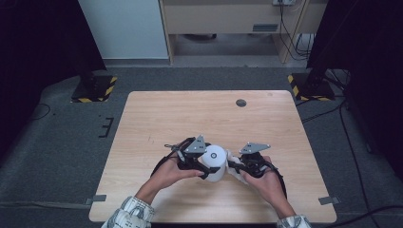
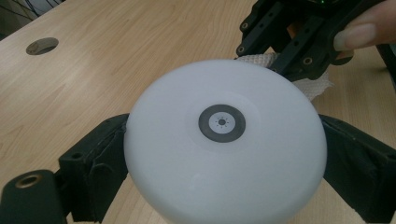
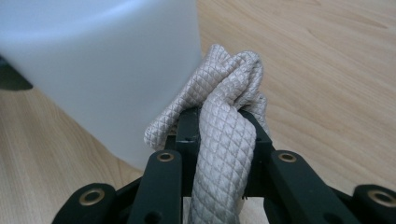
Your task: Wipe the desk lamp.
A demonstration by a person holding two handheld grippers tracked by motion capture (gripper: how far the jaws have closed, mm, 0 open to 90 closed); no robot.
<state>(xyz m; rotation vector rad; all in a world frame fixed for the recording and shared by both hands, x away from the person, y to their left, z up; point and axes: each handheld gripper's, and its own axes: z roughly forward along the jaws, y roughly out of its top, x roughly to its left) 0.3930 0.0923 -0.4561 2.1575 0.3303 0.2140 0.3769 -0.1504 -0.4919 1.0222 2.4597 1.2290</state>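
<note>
High view shows the white cylinder (image 1: pixel 214 163) just off the table (image 1: pixel 157 114), near its front edge and well short of the round cable hole (image 1: pixel 241 102), with the left gripper (image 1: pixel 202 164) clamped around its sides and the right gripper (image 1: pixel 236 165) close against its right flank; left gripper view confirms the hold, both padded jaws pressing opposite sides of the cylinder (image 2: pixel 224 140) below its flat top with the grey ring mark; right gripper view shows the right gripper (image 3: pixel 219 123) clenched on a bunched quilted cloth (image 3: pixel 224 135), the wad lying against the cylinder's side wall (image 3: pixel 102 70); I judge the wiping is under way rather than finished, since cloth and wall are in contact at one patch; how much of the wall is already cleaned cannot be told, perhaps little, as the surface looks uniformly white; the remaining sides and likely the top seem left to do.
</note>
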